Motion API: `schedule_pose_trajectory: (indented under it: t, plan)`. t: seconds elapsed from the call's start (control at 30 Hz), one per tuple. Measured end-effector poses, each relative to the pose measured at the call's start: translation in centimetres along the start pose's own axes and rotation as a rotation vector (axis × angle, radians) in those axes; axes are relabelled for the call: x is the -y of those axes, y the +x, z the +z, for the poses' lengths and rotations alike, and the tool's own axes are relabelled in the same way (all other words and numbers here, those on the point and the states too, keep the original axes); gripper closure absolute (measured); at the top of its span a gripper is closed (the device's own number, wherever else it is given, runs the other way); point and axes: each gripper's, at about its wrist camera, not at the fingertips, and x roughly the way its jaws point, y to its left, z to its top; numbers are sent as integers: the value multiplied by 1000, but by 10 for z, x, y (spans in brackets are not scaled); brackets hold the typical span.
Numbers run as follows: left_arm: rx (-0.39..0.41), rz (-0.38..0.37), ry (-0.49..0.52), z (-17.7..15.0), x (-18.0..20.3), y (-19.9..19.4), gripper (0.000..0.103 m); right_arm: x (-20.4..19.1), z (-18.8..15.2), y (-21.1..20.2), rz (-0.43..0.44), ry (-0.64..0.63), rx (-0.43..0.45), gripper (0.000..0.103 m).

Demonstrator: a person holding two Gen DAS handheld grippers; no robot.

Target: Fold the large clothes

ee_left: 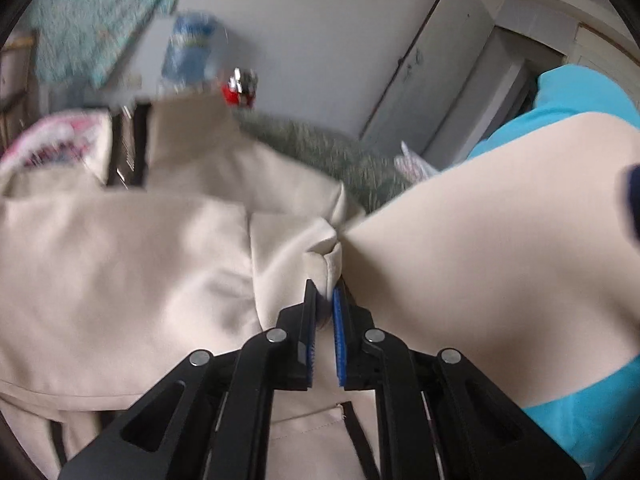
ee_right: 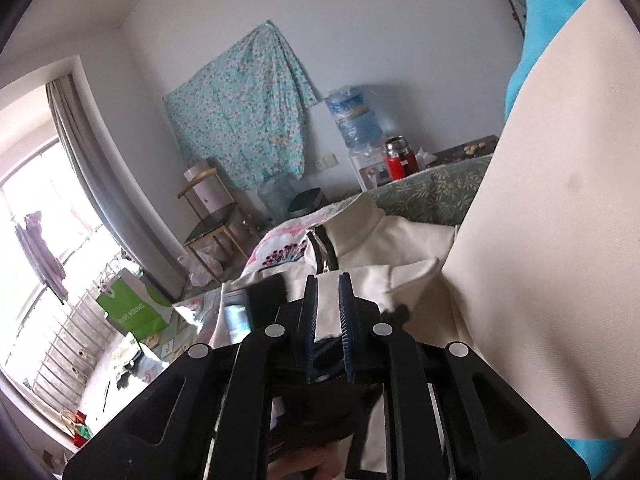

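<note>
Cream jacket (ee_left: pixel 120 264) spread over bed, collar toward far side, near grey-green patterned blanket (ee_left: pixel 320 148); left gripper (ee_left: pixel 323 300) clamped on bunched fold of jacket cloth, pads nearly together, fabric pinched at tips; right gripper (ee_right: pixel 327 292) hovering above jacket (ee_right: pixel 384 248) near dark zip (ee_right: pixel 326 254), jaws narrowly parted, nothing between; bare arm with turquoise sleeve (ee_right: pixel 552 20) at right edge; water bottle (ee_right: pixel 354 120) and red flask (ee_right: pixel 398 160) by wall; floral cloth (ee_right: pixel 244 116) hanging behind.
</note>
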Motion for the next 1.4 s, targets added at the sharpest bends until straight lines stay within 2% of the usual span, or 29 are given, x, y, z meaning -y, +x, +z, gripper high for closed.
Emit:
schedule_pose_trajectory:
  t: [0.1,0.2,0.27,0.3,0.33,0.37,0.43,0.5,0.53,0.6,0.67,0.7,0.73,0.8,0.83,0.9,0.93,1.0,1.07,1.13,1.2,1.23,1.3,1.33,1.4]
  plan:
    - [-82,-33,-25,-4,-7,21,92,3,-1,1,-39,6,-1,89]
    - [-142,-71,-31,-4,-13,26,76,4,-1,1,-84,11,4,89]
    - [-126,-78,-40,-5,-19,16,39,5,-3,0,-146,0,26,89]
    - [-115,-88,-47,-6,-25,8,32,6,-3,3,-192,-7,43,88]
    - [-112,-114,-46,-7,-33,-1,26,8,-5,8,-227,-20,48,80]
    - [-119,-126,-24,-9,-39,-7,25,10,-7,18,-278,-42,39,70]
    - [-140,-78,50,-16,-50,-22,25,13,-17,46,-355,-106,-25,69]
    - [-144,-36,80,-24,-73,-38,25,13,-28,69,-318,-132,-65,74]
    - [-139,-23,76,-25,-85,-44,26,12,-35,85,-282,-142,-82,79]
    - [-128,-10,29,-25,-118,-56,42,11,-46,123,-254,-159,-128,91]
    - [-162,1,-63,-19,-149,-54,87,15,-52,154,-210,-135,-175,100]
    - [-188,-23,-150,-18,-175,-51,97,19,-56,169,-214,-127,-199,100]
    - [-189,-36,-199,-20,-191,-55,102,26,-62,186,-263,-136,-223,102]
    - [-175,-78,-294,-21,-221,-57,102,44,-71,203,-372,-134,-247,103]
    - [-163,-97,-380,-24,-239,-64,102,56,-77,204,-356,-121,-243,103]
    - [-138,-113,-485,-29,-261,-81,102,58,-82,197,-384,-136,-227,103]
    - [-105,-68,-511,-31,-274,-96,101,53,-83,194,-421,-167,-224,103]
    - [-51,-34,-556,-34,-297,-116,100,47,-87,194,-463,-220,-233,103]
    - [25,-16,-678,-42,-327,-141,100,46,-86,194,-470,-235,-246,103]
    - [36,1,-744,-43,-335,-151,100,36,-86,195,-514,-326,-281,103]
    - [38,55,-723,-39,-325,-155,101,22,-83,183,-527,-362,-254,103]
    - [49,121,-645,-30,-308,-157,101,19,-80,177,-493,-347,-226,97]
    - [70,159,-507,-22,-286,-152,101,14,-76,170,-371,-315,-205,96]
    - [66,153,-443,-15,-273,-144,101,14,-76,174,-354,-309,-232,96]
    - [51,156,-409,-9,-267,-131,101,22,-82,190,-393,-299,-336,96]
